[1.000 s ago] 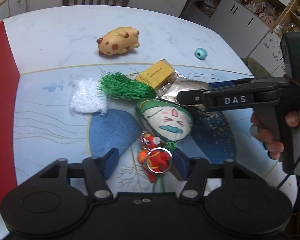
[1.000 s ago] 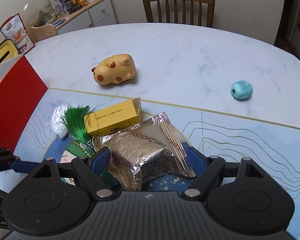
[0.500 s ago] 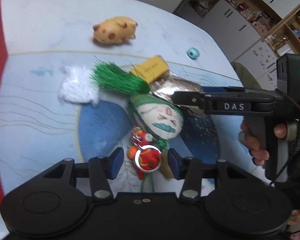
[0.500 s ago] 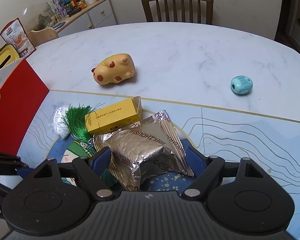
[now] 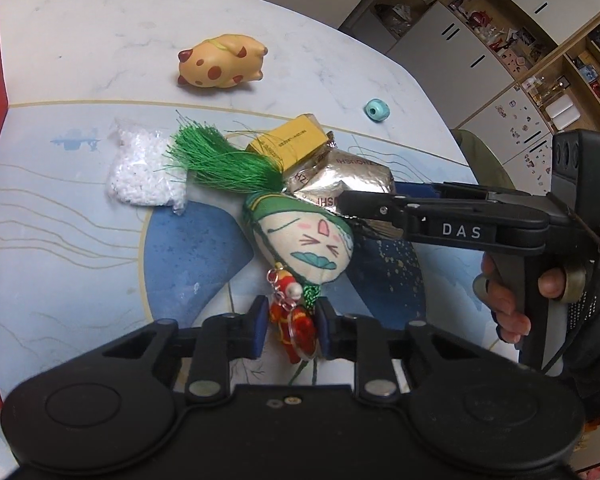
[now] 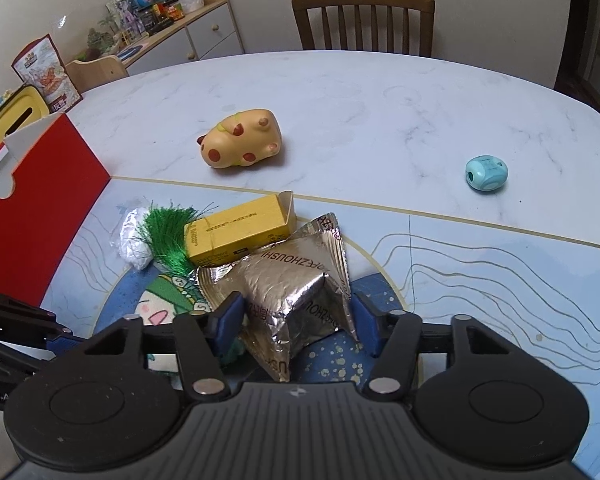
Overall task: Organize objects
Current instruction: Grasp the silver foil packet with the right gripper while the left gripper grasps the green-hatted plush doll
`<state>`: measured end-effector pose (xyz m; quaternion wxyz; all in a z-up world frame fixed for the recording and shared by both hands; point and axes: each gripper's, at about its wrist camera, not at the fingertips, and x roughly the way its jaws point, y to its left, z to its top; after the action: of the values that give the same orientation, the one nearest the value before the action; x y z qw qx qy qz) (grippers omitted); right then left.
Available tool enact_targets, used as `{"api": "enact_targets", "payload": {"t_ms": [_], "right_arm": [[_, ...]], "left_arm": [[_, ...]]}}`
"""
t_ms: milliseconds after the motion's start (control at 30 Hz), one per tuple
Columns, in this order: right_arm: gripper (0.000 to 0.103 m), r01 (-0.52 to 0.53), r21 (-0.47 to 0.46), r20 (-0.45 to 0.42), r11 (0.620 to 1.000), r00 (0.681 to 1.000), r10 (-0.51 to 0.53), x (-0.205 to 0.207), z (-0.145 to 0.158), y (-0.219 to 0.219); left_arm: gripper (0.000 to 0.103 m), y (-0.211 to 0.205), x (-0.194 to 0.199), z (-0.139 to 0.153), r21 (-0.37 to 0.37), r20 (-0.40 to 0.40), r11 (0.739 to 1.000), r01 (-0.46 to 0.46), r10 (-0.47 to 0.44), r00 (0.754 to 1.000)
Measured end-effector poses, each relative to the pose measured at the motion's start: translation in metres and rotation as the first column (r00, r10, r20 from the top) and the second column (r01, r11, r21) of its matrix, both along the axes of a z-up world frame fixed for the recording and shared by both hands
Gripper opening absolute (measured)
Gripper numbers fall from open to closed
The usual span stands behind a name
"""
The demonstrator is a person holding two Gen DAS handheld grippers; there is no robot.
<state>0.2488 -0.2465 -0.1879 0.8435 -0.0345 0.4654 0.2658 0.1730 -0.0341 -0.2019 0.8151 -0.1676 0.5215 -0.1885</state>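
The left gripper (image 5: 291, 330) pinches the red charm (image 5: 294, 320); the right gripper (image 6: 296, 320), marked "DAS", brackets the foil pouch (image 6: 296, 292) without squeezing; bare marble table (image 6: 380, 112) lies at 12 o'clock

Red figurine keychain (image 5: 294, 326) below green-tasselled face sachet (image 5: 306, 242), beside crinkled silver packet (image 6: 296, 292).

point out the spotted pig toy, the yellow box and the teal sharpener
spotted pig toy (image 6: 240, 144), right wrist view, middle of its back
yellow box (image 6: 236, 234), right wrist view, long front face
teal sharpener (image 6: 486, 168), right wrist view, middle of its body
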Motion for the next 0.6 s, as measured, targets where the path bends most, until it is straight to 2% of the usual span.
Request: {"api": "enact_targets", "payload": {"t_ms": [67, 200, 300, 600], "right_arm": [[0.052, 0.002, 0.002, 0.000, 1.000, 1.000, -0.002, -0.003, 0.001, -0.002], [0.049, 0.014, 0.019, 0.006, 1.000, 1.000, -0.014, -0.011, 0.006, -0.008], [0.049, 0.022, 0.034, 0.006, 0.999, 1.000, -0.022, -0.017, 0.011, -0.014], [0.048, 0.036, 0.077, 0.001, 0.996, 0.999, -0.037, -0.048, 0.030, -0.036]], "left_arm": [[0.018, 0.000, -0.002, 0.003, 0.004, 0.005, 1.000, 0.001, -0.001, 1.000], [0.016, 0.004, -0.007, 0.009, -0.005, 0.017, 1.000, -0.012, 0.012, 1.000], [0.007, 0.007, -0.011, 0.014, -0.014, 0.024, 1.000, -0.017, 0.018, 1.000], [0.006, 0.012, -0.030, 0.023, -0.035, 0.030, 0.999, -0.007, 0.008, 1.000]]}}
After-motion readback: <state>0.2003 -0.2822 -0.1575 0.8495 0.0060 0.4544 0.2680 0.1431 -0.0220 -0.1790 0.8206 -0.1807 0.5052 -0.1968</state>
